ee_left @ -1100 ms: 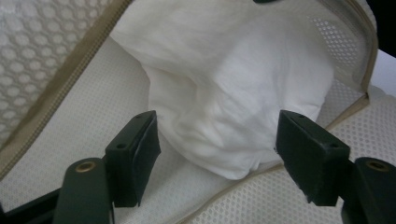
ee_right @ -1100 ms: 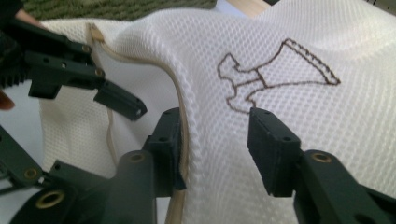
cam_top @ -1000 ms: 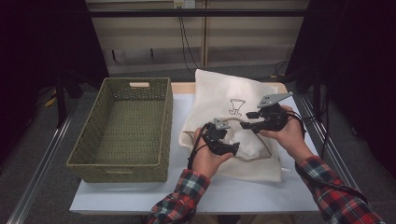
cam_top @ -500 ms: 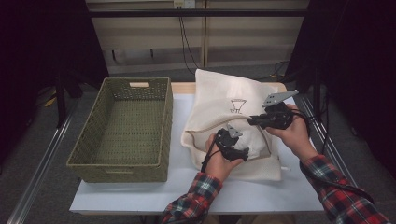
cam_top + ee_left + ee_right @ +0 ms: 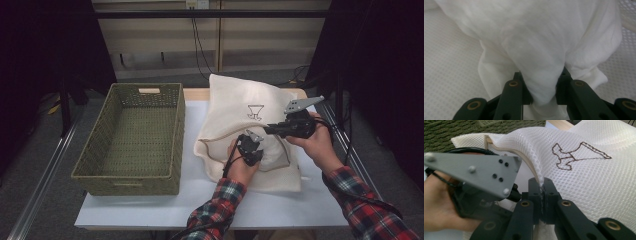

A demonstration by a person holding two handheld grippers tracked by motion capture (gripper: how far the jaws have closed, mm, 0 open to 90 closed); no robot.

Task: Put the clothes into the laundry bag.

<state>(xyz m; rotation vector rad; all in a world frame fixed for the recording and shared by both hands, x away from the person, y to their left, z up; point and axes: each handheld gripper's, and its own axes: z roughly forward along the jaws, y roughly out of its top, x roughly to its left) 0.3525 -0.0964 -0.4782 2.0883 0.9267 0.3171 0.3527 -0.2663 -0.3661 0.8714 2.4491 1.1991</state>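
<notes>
Both grippers clamped on cloth at the white mesh laundry bag (image 5: 250, 117)

The cream-white mesh bag with the dark outline drawing lies on the right half of the white table (image 5: 150, 210), its mouth edge lifted. The right gripper (image 5: 541, 192) has its jaws pinched tight on that tan-trimmed mesh edge. The left gripper (image 5: 544, 93) sits just beside it, at the bag's opening, and its jaws have just been closing: they now squeeze a bunched fold of soft white cloth (image 5: 541, 50) between them. The woven green rectangular basket (image 5: 135, 135) stands to the left of the bag, near it.
</notes>
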